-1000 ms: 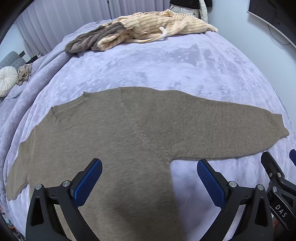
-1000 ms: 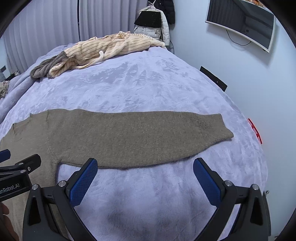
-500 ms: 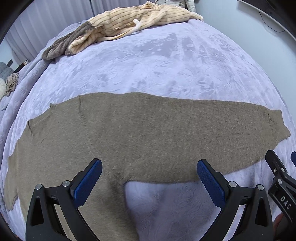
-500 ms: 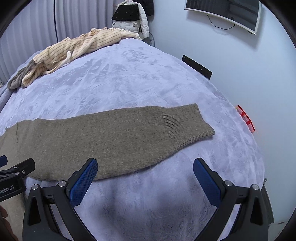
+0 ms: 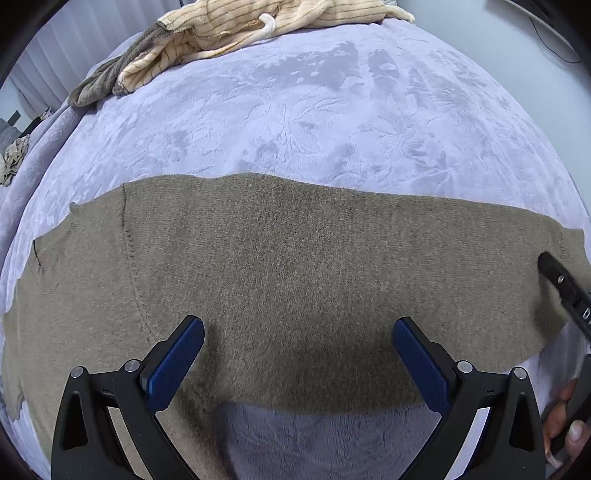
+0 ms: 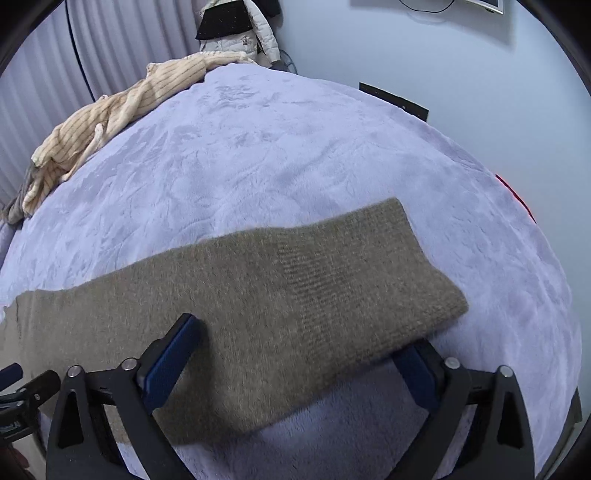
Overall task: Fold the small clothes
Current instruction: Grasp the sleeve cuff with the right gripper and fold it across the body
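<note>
Brown sweater sleeve (image 6: 295, 295) lengthwise left-right

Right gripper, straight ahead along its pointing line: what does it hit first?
Most likely the cuff end of the brown knit sweater's sleeve, lying flat on the lavender plush bedspread. The right gripper has its jaws closing with the sleeve edge already between them; depth is uncertain.

Open lilac bedspread (image 5: 332, 122) beyond the brown sweater (image 5: 295, 266); heaped striped clothes (image 5: 258, 22) only at the far edge.
</note>
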The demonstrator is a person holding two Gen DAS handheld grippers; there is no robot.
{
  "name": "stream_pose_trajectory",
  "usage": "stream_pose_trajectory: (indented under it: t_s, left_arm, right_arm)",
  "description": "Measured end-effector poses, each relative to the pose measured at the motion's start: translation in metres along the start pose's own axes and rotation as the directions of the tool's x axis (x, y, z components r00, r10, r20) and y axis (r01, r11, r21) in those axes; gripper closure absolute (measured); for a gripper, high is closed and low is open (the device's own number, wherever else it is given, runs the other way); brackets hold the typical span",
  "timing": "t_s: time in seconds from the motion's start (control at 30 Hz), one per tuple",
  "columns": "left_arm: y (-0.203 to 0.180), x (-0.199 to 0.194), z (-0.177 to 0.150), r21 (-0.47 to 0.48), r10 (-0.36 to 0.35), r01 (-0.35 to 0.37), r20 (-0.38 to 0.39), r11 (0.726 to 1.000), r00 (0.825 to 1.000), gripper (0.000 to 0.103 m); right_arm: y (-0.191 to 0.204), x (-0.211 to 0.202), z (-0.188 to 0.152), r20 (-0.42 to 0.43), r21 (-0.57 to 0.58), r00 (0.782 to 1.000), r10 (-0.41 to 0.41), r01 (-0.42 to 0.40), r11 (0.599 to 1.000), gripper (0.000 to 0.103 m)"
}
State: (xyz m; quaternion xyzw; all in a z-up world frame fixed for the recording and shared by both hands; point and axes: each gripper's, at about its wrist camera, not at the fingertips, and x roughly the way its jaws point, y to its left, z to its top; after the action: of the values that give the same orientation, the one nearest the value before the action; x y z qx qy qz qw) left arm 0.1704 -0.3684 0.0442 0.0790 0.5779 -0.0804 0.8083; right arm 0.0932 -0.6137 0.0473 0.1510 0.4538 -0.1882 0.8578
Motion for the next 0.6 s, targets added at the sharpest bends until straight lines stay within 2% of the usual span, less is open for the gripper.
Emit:
stream_pose_trajectory:
  t_s: [0.03,0.07,0.1,0.13,0.23,0.27,0.3,0.37,0.43,0.5,0.6]
  left_arm:
    - [0.000,0.004,0.002,-0.001,0.002,-0.002,-0.007,1.000,1.000,0.000]
    - [0.001,0.006,0.003,-0.004,0.001,-0.001,-0.012,1.000,1.000,0.000]
    - [0.003,0.007,0.003,-0.010,-0.004,0.004,-0.014,1.000,1.000,0.000]
    - [0.006,0.006,0.003,-0.013,-0.011,0.011,-0.011,1.000,1.000,0.000]
    - [0.020,0.001,0.002,-0.024,-0.010,0.010,0.016,1.000,1.000,0.000]
    - [0.027,0.003,0.002,-0.040,0.018,-0.017,0.020,0.999,1.000,0.000]
    - [0.032,0.009,0.003,-0.048,0.039,-0.039,-0.001,0.998,0.999,0.000]
    - [0.036,0.026,0.004,-0.025,0.001,-0.003,-0.096,1.000,0.995,0.000]
    - [0.043,0.017,0.005,-0.026,-0.020,0.018,-0.081,1.000,0.997,0.000]
    - [0.060,-0.005,0.002,-0.043,-0.056,0.055,-0.031,0.998,0.998,0.000]
    - [0.096,-0.033,-0.015,-0.071,-0.058,0.061,0.040,0.996,0.997,0.000]
  right_arm:
    - [0.000,0.000,0.003,0.011,-0.001,1.000,0.021,-0.021,1.000,0.045]
    - [0.000,0.000,0.006,0.013,0.001,0.999,0.039,-0.039,0.999,0.080]
    - [-0.001,0.000,0.008,0.005,0.007,0.997,0.071,-0.071,0.997,0.094]
    - [-0.003,-0.003,0.010,0.002,0.028,0.993,0.121,-0.121,0.992,0.097]
    - [-0.004,-0.030,0.007,0.082,0.036,0.984,0.157,-0.160,0.986,0.097]
    - [-0.004,-0.039,0.005,0.105,0.035,0.981,0.163,-0.168,0.985,0.097]
    - [-0.004,-0.049,0.003,0.127,0.035,0.979,0.161,-0.166,0.985,0.097]
    - [0.002,-0.059,0.003,0.142,0.022,0.981,0.134,-0.139,0.990,0.097]
    - [0.012,-0.066,0.003,0.135,0.006,0.983,0.122,-0.124,0.992,0.097]
    - [0.020,-0.080,0.003,0.146,-0.004,0.983,0.115,-0.116,0.993,0.097]
    - [0.030,-0.109,0.003,0.188,-0.016,0.974,0.130,-0.129,0.992,0.097]
